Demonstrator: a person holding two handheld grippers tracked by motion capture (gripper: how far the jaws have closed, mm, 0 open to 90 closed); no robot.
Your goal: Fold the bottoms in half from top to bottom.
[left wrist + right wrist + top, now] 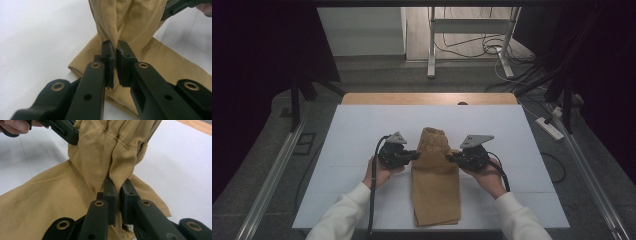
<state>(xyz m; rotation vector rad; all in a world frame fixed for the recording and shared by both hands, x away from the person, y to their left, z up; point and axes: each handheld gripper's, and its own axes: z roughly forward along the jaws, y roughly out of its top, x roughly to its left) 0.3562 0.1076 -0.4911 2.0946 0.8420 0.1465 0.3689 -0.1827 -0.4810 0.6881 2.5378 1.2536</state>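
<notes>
Hands near the front edge each hold a claw. Left claw (416,154) and right claw (451,157) pinch opposite sides of tan shorts (435,192) lying mid-surface (352,130), far end lifted. Thin pinches could slip if pulled unevenly, dropping the fold crooked.

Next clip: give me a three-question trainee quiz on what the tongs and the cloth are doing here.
1. True or false: the left tongs are shut on the tan garment.
2. Which end of the garment is lifted off the white table sheet: near or far?
3. The right tongs grip: A) a cable B) a fold of the garment C) nothing.

Key: 1 true; 2 far; 3 B.
</notes>
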